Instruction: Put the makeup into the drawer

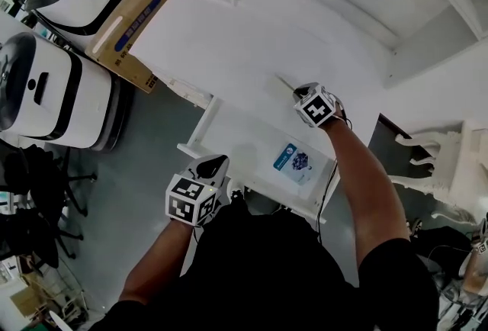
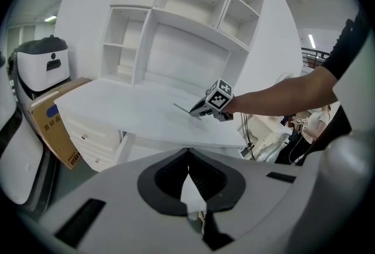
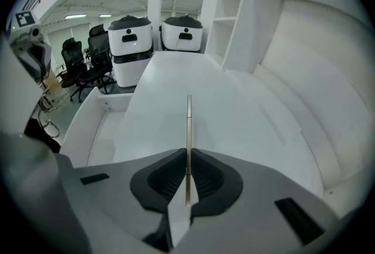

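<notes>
"Right gripper view: what's between the fingers?"
"A thin pencil (image 3: pixel 188 124), clamped by the right gripper (image 3: pixel 187 159), jutting past its tips. The left gripper (image 2: pixel 187 154) is closed, empty; the drawer (image 1: pixel 244 131) lies just ahead."

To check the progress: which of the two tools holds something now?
The right tool: its jaws pinch a thin stick that points out ahead of them. The left tool has its jaws together with nothing between them.
</notes>
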`<state>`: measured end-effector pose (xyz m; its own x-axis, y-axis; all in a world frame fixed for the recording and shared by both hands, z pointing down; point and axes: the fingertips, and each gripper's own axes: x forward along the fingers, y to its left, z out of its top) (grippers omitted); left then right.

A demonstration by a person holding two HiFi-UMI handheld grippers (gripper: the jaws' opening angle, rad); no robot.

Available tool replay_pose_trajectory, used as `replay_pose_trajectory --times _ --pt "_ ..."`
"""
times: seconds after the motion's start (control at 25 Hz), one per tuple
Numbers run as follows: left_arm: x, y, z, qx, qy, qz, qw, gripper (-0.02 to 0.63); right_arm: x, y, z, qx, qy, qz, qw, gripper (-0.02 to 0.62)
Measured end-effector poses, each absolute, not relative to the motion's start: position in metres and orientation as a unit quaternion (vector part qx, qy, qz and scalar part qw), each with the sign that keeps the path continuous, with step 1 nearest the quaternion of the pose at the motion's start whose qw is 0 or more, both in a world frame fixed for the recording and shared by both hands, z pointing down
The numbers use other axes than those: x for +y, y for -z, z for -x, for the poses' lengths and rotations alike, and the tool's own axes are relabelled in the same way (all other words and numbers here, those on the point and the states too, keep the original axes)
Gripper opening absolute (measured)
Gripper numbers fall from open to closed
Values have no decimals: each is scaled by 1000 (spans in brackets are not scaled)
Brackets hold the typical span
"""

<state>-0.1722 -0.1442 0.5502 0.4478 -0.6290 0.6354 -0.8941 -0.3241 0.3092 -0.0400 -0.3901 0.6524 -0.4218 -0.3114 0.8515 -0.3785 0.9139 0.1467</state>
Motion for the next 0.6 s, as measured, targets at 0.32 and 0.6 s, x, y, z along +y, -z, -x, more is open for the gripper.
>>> replay_pose_trajectory --times 0.32,0.6 --pt "-150 -552 145 -449 -217 -812 303 11 -353 -614 -8 -862 -113 -279 407 44" --pt "-147 -560 120 -419 -229 -826 300 11 -291 -596 -55 -862 -143 -310 375 44"
